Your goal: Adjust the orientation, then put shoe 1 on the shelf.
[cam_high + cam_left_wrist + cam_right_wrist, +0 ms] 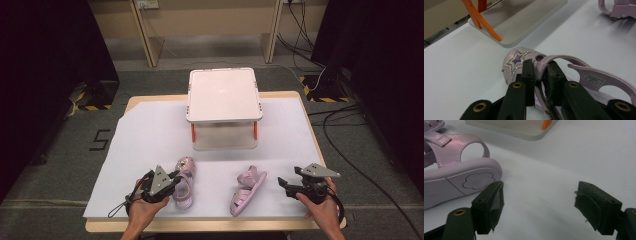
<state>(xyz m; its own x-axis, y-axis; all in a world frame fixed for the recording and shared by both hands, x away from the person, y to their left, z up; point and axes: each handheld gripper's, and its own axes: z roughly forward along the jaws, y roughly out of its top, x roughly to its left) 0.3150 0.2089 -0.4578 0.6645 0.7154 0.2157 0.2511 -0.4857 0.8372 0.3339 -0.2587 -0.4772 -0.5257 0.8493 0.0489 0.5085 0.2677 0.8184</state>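
White table (150,135) open between left sandal (184,181) and right sandal (246,191)

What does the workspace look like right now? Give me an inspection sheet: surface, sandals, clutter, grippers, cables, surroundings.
Surface: table under a white sheet, wooden edge showing around it.
Job's things: left sandal upright, with a glittery star on its toe; right sandal tipped on its side, sole showing in the right gripper view.
Clutter: white two-tier stand with orange legs at the far middle; nothing else seen.
Grippers: left gripper shut on a strap of the left sandal; right gripper open, nothing between its jaws, beside the right sandal.
Cables: a black loop trails from the left gripper; more cables on the floor at the right.
Surroundings: grey floor, dark curtains on both sides, wooden frame behind.
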